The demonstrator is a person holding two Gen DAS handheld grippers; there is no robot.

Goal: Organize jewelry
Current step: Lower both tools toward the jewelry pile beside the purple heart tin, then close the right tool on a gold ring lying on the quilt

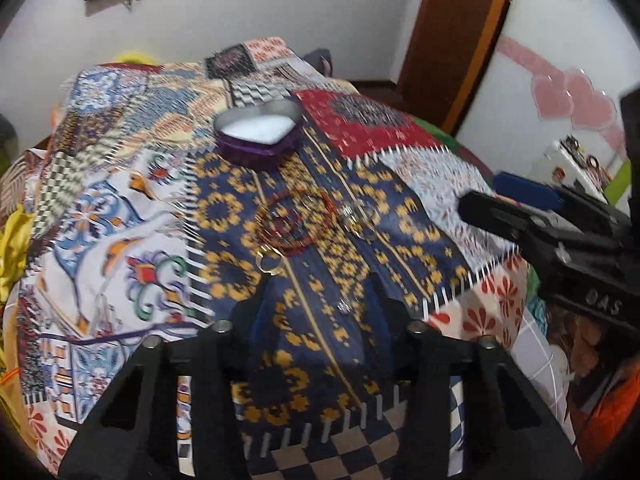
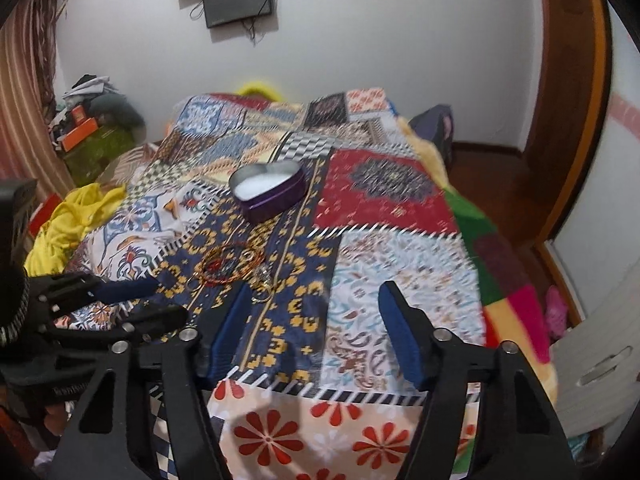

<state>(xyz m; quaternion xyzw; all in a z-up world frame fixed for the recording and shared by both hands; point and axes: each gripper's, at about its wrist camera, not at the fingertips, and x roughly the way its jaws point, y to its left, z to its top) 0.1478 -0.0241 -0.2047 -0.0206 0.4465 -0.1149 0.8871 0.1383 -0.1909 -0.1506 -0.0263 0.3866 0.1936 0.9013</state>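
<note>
Red bangles (image 1: 294,222) lie just beyond the parted, empty left gripper (image 1: 320,300)

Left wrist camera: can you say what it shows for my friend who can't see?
An open left gripper hovers over a patchwork bedspread, aimed at a small pile of red bangles and rings. Beyond them sits an open purple heart-shaped box, white inside.

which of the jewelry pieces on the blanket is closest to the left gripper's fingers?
The small silver ring, lying alone on the blue-and-yellow patch just ahead of the left gripper. The gold ring, red bangles and silver pieces sit farther off, toward the heart-shaped tin.
</note>
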